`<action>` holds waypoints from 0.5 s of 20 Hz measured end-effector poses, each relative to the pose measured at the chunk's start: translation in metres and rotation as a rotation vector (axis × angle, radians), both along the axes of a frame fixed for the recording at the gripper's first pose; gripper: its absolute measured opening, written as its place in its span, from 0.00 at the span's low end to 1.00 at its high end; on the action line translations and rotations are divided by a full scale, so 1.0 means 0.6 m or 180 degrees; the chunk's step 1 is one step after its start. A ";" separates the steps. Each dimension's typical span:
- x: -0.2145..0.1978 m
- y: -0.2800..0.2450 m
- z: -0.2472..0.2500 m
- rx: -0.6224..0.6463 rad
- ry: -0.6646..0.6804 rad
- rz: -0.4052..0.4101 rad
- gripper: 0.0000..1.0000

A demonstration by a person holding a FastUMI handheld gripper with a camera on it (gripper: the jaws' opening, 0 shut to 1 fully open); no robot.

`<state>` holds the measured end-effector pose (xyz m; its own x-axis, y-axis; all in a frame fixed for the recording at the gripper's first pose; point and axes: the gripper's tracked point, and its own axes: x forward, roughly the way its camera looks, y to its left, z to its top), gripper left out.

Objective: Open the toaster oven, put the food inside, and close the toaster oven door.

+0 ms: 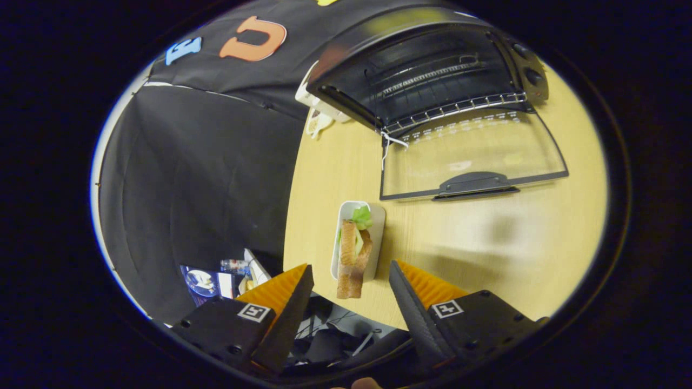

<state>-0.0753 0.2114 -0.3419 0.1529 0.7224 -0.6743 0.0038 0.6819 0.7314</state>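
With the black toaster oven [432, 70] open on the pale wooden table [486, 243], the gripper [350, 283] hangs released over the toast-and-lettuce sandwich [354, 259] in its white tray [378, 216] at the table's near edge, so grasping it likely comes next.

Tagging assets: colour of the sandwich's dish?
White dish, clearest in the gripper view, just ahead of the open tongs.
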 end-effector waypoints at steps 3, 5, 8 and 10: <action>0.000 0.032 -0.019 0.0068 0.0161 0.0048 0.86; 0.001 0.047 -0.030 0.0058 0.0196 0.0086 0.83; 0.000 0.059 -0.046 -0.0007 0.0236 0.0146 0.69; 0.000 0.061 -0.048 -0.0016 0.0286 0.0122 0.58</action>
